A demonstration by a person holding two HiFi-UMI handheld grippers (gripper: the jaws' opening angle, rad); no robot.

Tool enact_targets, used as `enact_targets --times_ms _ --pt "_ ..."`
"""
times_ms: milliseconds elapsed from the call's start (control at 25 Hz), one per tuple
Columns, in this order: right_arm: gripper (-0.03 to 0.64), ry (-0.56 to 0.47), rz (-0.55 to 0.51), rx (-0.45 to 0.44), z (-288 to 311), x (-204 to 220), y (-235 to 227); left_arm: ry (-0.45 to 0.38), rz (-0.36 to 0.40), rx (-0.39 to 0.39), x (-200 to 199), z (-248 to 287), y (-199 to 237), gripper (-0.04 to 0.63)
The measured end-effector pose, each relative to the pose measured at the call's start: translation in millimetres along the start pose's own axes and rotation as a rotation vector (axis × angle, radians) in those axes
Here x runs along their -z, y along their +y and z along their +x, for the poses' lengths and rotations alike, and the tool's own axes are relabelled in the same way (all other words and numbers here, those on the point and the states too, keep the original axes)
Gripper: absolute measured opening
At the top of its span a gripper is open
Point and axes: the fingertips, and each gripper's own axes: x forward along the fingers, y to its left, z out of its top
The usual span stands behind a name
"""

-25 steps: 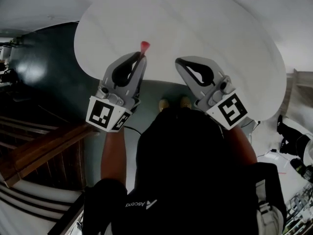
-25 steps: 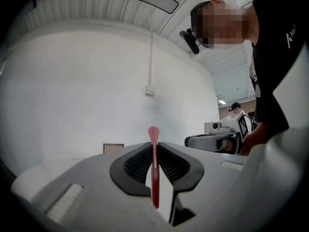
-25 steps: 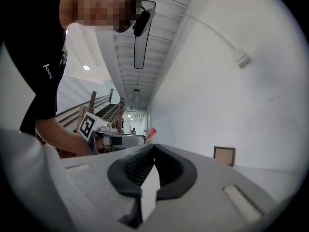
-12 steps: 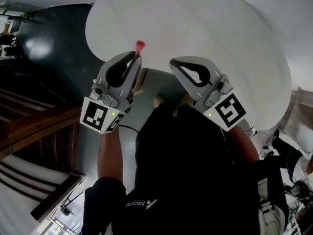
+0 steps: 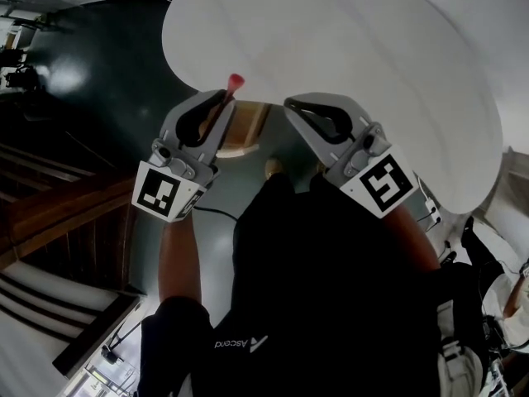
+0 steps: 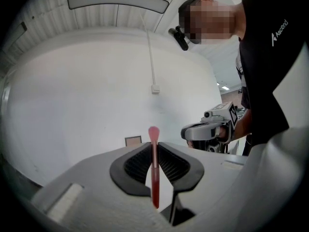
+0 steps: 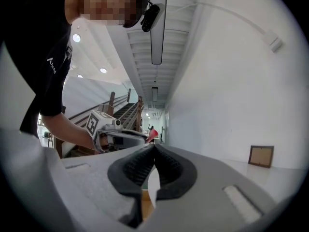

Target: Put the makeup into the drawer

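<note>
A slim red makeup brush (image 6: 154, 170) with a pink tuft stands upright between the pads of my left gripper (image 6: 154, 145), which is shut on its handle. In the head view the brush's tuft (image 5: 235, 81) pokes out past the left gripper (image 5: 223, 99), just in front of the white curved surface (image 5: 347, 48). My right gripper (image 5: 289, 104) is beside it on the right, shut with nothing in it; its pads meet at the tips (image 7: 153, 147). A wooden piece (image 5: 245, 128) shows below and between the two grippers; whether it is the drawer I cannot tell.
Dark wooden stairs (image 5: 58, 222) run along the left. A small brown frame (image 7: 261, 156) leans at the foot of the white wall. The person's body (image 5: 314, 288) and feet (image 5: 271, 169) fill the lower middle of the head view. The floor (image 5: 99, 73) is dark and glossy.
Both grippers have shifted sideways together, with the brush still held. The white surface's edge has slid back in the head view, and the wooden piece now shows beneath the grippers.
</note>
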Motion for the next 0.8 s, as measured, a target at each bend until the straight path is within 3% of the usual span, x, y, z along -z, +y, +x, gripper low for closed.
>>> enact_targets --times_ms 320,800 --pt "0.003 0.068 0.0 0.067 44.7 26.6 19.2 0.163 0.046 0.152 63.4 -35.1 28.5 0.054" --pt "0.003 0.145 0.015 0.188 74.0 67.8 23.1 0.469 0.166 0.448 207.4 -42.4 32.6 0.054"
